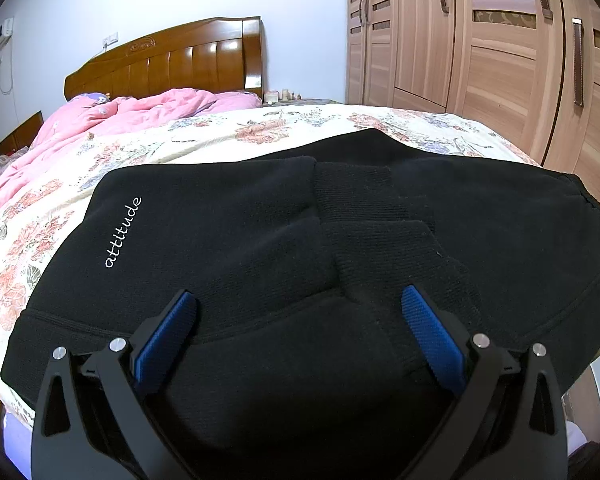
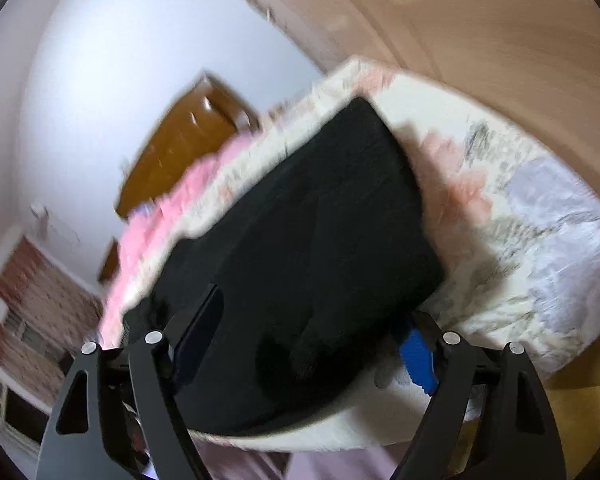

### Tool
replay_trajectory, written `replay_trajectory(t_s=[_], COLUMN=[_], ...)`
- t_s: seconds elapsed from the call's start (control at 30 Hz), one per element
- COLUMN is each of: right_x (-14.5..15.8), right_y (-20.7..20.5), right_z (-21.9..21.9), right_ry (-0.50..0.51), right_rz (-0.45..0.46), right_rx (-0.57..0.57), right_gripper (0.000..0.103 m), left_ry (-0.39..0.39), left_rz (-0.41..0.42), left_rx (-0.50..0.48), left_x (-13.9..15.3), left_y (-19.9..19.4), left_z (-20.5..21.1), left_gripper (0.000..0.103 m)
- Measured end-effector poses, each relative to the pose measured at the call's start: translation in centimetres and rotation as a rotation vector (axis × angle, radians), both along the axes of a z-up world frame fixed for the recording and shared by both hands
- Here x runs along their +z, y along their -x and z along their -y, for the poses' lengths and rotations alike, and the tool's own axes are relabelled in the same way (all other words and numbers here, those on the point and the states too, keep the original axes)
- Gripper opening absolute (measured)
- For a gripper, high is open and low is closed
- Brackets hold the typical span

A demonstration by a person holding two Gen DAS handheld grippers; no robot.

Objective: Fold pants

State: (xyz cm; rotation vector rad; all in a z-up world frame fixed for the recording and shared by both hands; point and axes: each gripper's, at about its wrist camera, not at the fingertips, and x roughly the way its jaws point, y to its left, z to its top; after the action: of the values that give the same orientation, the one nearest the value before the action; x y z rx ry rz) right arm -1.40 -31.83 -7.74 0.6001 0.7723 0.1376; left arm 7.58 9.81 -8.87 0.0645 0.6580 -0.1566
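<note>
Pants (image 1: 260, 240) are lying folded on the bed (image 1: 180, 140); I'm hovering my left tool (image 1: 300, 308) and right tool (image 2: 316, 320) above them, both released.

Premises: a home bedroom. Evidence: a bed (image 1: 340, 120) with floral cover, a carved wooden headboard (image 1: 172, 62), a rumpled pink quilt (image 1: 112, 116), a tall wood-grain wardrobe (image 1: 480, 40) with louvred doors alongside, and small bottles (image 1: 288, 94) by the white wall.
</note>
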Motion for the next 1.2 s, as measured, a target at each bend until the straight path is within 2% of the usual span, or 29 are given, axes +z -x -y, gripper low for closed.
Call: replay_trajectory(t_s=[0.03, 0.07, 0.17, 0.33, 0.4, 0.43, 0.5, 0.6, 0.7, 0.77, 0.83, 0.87, 0.9, 0.97, 1.03, 1.07, 1.13, 1.2], right_x=[0.2, 0.2, -0.2, -0.1, -0.2, -0.4, -0.8, -0.3, 0.4, 1.2, 1.7, 2.1, 3.1, 5.4, 9.0, 10.5, 13.5, 15.1], right_y=[-0.3, -0.4, -0.9, -1.8, -1.7, -1.5, -1.2, -0.9, -0.5, -0.4, -0.6, -0.6, -0.8, -1.3, -2.4, -2.9, -4.4, -5.6], right_z=[-0.3, -0.2, 0.6, -0.9, -0.6, 0.0, 0.9, 0.6, 0.5, 0.2, 0.1, -0.1, -0.8, -2.5, -6.2, -8.3, -14.2, -21.4], right_ry=[0.03, 0.017, -0.1, -0.015, -0.002, -0.039, -0.104, -0.084, -0.106, -0.09, -0.09, -0.082, -0.05, 0.019, 0.138, 0.195, 0.336, 0.502], right_rz=[-0.012, -0.02, 0.005, 0.034, 0.021, 0.024, 0.036, 0.063, 0.1, 0.112, 0.116, 0.118, 0.128, 0.165, 0.23, 0.259, 0.314, 0.362], right_rx=[0.014, -0.006, -0.041, -0.076, -0.087, -0.089, -0.086, -0.091, -0.095, -0.091, -0.094, -0.096, -0.092, -0.071, -0.006, 0.028, 0.12, 0.226], right_gripper=[0.086, 0.086, 0.086, 0.085, 0.065, 0.041, 0.037, 0.036, 0.035, 0.035, 0.035, 0.035, 0.035, 0.035, 0.035, 0.035, 0.035, 0.035], left_ry=[0.001, 0.0, -0.001, 0.0, -0.001, -0.002, 0.013, 0.042, -0.039, -0.113, -0.18, -0.119, -0.083, -0.089, -0.041, 0.0, 0.055, 0.093], left_rz=[0.0, 0.0, -0.003, -0.006, -0.025, -0.043, -0.09, -0.038, 0.005, -0.036, -0.114, -0.075, -0.093, -0.086, -0.003, 0.043, 0.079, 0.119], left_rx=[0.002, 0.001, 0.0, 0.001, 0.005, 0.009, 0.035, 0.011, -0.051, -0.103, -0.098, -0.095, -0.1, -0.126, -0.13, -0.1, -0.03, 0.105], left_x=[0.0, 0.0, 0.0, 0.0, 0.2, 0.5, 1.5, 3.8, 5.0, 3.6, 0.5, 0.5, 0.3, 1.1, 2.6, 3.7, 4.8, 5.6], left_y=[0.0, 0.0, 0.0, -0.1, -0.2, -0.2, -0.3, 1.3, 2.2, 1.6, 0.2, 0.4, 0.2, 0.7, 2.2, 3.0, 3.7, 4.7], left_z=[0.0, 0.0, 0.0, 0.1, 0.1, 0.2, 0.1, 0.8, 3.3, 5.3, 6.1, 5.4, 4.8, 4.5, 3.1, 1.5, -1.6, -6.0], left_gripper=[0.102, 0.102, 0.102, 0.102, 0.102, 0.102, 0.102, 0.101, 0.101, 0.101, 0.102, 0.102, 0.102, 0.102, 0.102, 0.102, 0.102, 0.102])
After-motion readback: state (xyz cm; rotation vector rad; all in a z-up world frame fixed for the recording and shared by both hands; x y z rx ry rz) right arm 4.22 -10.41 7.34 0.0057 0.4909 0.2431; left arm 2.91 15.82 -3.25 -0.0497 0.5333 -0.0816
